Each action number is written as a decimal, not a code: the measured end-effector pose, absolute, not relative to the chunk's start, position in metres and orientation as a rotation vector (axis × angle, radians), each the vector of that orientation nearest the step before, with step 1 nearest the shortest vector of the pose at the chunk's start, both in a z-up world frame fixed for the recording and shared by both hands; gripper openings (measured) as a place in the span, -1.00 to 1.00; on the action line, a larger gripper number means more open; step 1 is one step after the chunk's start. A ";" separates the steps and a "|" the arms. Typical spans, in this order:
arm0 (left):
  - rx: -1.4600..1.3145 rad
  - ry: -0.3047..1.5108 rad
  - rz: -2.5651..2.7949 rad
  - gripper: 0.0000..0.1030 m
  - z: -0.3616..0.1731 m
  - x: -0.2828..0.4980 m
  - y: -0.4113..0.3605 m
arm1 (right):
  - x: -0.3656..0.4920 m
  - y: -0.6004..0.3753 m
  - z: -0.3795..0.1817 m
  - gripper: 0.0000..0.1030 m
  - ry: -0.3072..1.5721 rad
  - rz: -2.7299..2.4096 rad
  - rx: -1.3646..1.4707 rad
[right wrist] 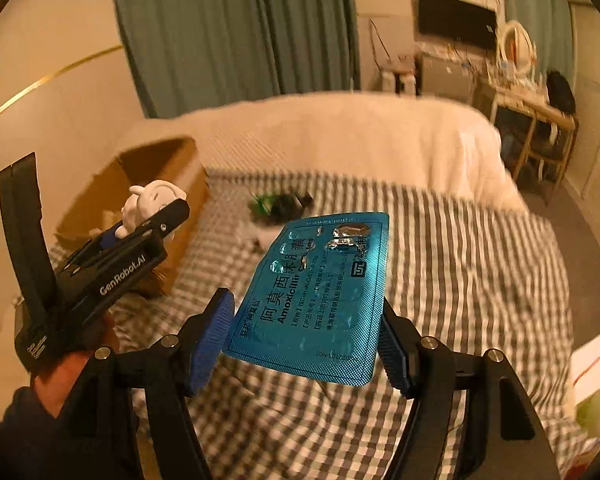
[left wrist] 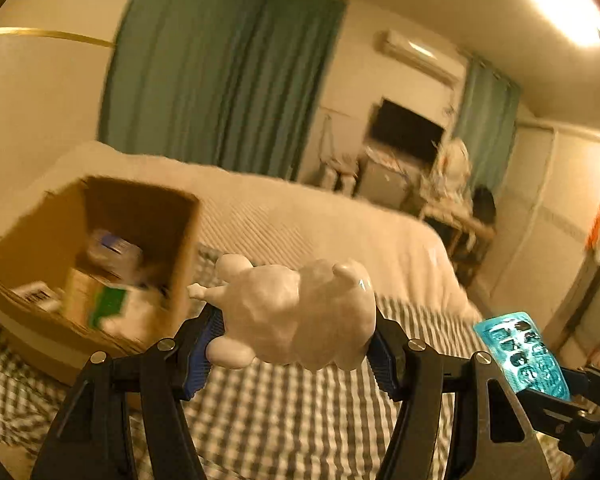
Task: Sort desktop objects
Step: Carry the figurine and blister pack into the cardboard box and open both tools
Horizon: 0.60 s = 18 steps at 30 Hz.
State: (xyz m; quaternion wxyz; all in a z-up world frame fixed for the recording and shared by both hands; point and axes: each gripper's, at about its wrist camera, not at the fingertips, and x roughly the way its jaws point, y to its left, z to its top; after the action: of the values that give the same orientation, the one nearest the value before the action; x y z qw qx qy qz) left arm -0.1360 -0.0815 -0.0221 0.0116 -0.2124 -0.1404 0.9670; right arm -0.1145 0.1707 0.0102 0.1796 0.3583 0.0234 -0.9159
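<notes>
My left gripper (left wrist: 296,344) is shut on a white toy animal figure (left wrist: 296,312), held lying sideways above the checked bedspread (left wrist: 300,420). The same figure (right wrist: 152,200) and left gripper (right wrist: 140,236) show at the left of the right wrist view, near the cardboard box (right wrist: 156,184). My right gripper (right wrist: 308,340) is shut on a blue blister pack of pills (right wrist: 320,292), gripped by its two long edges and tilted up. That pack (left wrist: 524,352) also shows at the lower right of the left wrist view. The open cardboard box (left wrist: 52,240) stands ahead and left, with several packets inside.
A dark green and black object (right wrist: 280,204) lies on the checked bedspread (right wrist: 460,280) beyond the pack. A white blanket (right wrist: 360,136) covers the far bed. A white box (right wrist: 592,364) lies at the right edge. Desk (right wrist: 532,108) and monitor (right wrist: 456,20) stand against the far wall.
</notes>
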 end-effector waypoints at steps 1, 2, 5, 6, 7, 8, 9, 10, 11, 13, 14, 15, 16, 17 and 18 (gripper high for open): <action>-0.662 -0.462 3.020 0.28 -0.016 -0.138 -0.092 | -0.113 0.160 0.021 0.31 0.078 -2.581 0.986; -0.660 -0.490 3.024 0.28 -0.010 -0.139 -0.105 | -0.113 0.148 0.031 0.31 0.090 -2.567 0.964; -0.598 -0.552 3.068 0.28 0.004 -0.140 -0.143 | -0.115 0.111 0.050 0.31 0.127 -2.523 0.914; -0.588 -0.546 3.091 0.28 0.007 -0.138 -0.156 | -0.119 0.092 0.056 0.31 0.144 -2.498 0.900; -0.579 -0.519 3.114 0.28 0.010 -0.141 -0.169 | -0.121 0.079 0.058 0.31 0.150 -2.479 0.893; -0.578 -0.469 3.142 0.28 0.014 -0.145 -0.183 | -0.127 0.064 0.061 0.31 0.152 -2.449 0.887; -0.587 -0.415 3.177 0.29 0.016 -0.148 -0.195 | -0.130 0.052 0.062 0.31 0.151 -2.427 0.883; -0.605 -0.362 3.218 0.29 0.016 -0.151 -0.208 | -0.137 0.035 0.064 0.31 0.146 -2.396 0.879; -0.626 -0.333 3.254 0.29 0.014 -0.155 -0.222 | -0.142 0.021 0.064 0.31 0.143 -2.369 0.877; -0.668 -0.365 3.288 0.28 0.003 -0.160 -0.247 | -0.156 -0.011 0.060 0.31 0.144 -2.314 0.878; -0.692 -0.412 3.289 0.28 -0.005 -0.163 -0.260 | -0.164 -0.027 0.056 0.31 0.148 -2.289 0.883; -0.712 -0.449 3.287 0.29 -0.012 -0.166 -0.270 | -0.175 -0.046 0.049 0.31 0.152 -2.261 0.897; -0.735 -0.479 3.280 0.29 -0.019 -0.171 -0.277 | -0.183 -0.058 0.042 0.31 0.151 -2.244 0.911; -0.772 -0.489 3.271 0.28 -0.027 -0.177 -0.283 | -0.192 -0.069 0.036 0.31 0.145 -2.226 0.928; -0.796 -0.481 3.271 0.28 -0.033 -0.182 -0.286 | -0.202 -0.080 0.029 0.31 0.133 -2.210 0.948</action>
State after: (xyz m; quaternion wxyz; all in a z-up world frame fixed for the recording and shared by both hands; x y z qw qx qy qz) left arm -0.1820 -0.2860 -0.0330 -0.1290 -0.2322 -0.1403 0.9538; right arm -0.2021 -0.0799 0.0286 0.3585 0.3676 0.0517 -0.8565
